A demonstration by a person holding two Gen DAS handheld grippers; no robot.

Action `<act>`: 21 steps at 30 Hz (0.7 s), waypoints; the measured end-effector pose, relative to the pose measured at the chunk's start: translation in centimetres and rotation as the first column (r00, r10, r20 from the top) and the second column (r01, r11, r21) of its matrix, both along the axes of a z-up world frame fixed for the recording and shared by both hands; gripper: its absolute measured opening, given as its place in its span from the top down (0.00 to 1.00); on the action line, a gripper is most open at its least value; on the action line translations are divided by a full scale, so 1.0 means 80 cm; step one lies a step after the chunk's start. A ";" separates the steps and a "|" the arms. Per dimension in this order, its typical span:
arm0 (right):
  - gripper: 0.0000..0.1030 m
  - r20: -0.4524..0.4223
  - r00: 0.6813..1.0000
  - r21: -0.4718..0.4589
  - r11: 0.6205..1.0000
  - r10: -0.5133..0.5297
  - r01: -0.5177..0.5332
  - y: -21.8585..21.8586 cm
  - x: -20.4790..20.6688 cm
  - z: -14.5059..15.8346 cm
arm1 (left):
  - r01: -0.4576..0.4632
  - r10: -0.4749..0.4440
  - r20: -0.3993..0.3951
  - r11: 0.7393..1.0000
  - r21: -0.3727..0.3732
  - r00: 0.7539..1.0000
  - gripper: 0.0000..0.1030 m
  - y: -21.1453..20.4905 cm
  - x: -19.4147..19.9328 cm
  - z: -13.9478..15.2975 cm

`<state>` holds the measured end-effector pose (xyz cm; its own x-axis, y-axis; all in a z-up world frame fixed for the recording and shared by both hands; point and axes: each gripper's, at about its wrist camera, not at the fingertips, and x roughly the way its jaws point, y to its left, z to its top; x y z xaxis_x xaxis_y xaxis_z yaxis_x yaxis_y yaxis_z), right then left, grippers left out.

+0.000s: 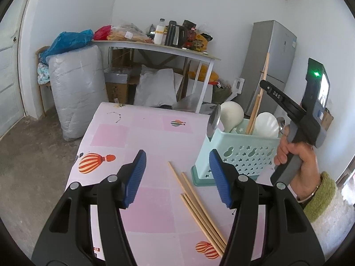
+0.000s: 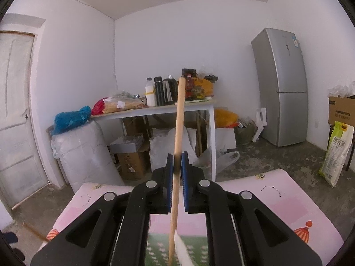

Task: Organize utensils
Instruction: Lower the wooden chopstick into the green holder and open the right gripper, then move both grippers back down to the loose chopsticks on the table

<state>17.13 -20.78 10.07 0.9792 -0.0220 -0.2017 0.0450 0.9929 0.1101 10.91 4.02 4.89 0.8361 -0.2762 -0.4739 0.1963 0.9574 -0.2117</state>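
Big table (image 1: 137, 133) first, with a pink cloth and balloon pictures on top.

Next, toward the right side of the table, a light green basket (image 1: 244, 153) with star holes, standing upright.

Then the left gripper (image 1: 177, 168), low over the table, pointing at the cloth. Blue pads (image 1: 135, 179) wide apart. Nothing between them, nothing held.

Then the right gripper (image 2: 177, 161), up above the basket, with a hand (image 1: 295, 155) in a green cuff around its handle. Blue pads squeezed close on one wooden chopstick (image 2: 177, 133). Stick nearly upright, top end high, bottom end down at the basket. Hard to tell whether that end touches the bottom.

After that, four loose chopsticks (image 1: 197, 204) flat on the cloth, side by side, just left of the basket, near the left gripper's right finger and partly hidden under it.

Last, inside the basket: two white spoons (image 1: 231, 115) with round bowls up, and a shiny metal spoon (image 1: 214, 122) at the left corner, bowl up too.
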 end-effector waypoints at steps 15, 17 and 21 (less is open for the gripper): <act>0.62 0.015 1.000 -0.047 0.999 0.004 -0.003 -0.002 -0.066 -0.005 | 0.029 -0.029 0.003 0.999 0.030 1.000 0.42 -0.024 -0.009 0.006; 0.60 0.024 1.000 -0.027 1.000 0.001 0.000 -0.007 -0.078 0.000 | 0.032 -0.032 0.001 0.999 0.036 0.999 0.41 -0.026 -0.010 0.006; 0.55 0.047 0.999 0.012 1.000 0.004 -0.004 -0.018 -0.109 0.011 | 0.038 -0.037 -0.007 0.998 0.045 0.999 0.38 -0.031 -0.012 0.005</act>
<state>8.41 -22.23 10.92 0.9877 -0.0158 -0.1557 0.0354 0.9917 0.1237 9.97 1.51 5.28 0.8226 -0.2854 -0.4917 0.2311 0.9581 -0.1693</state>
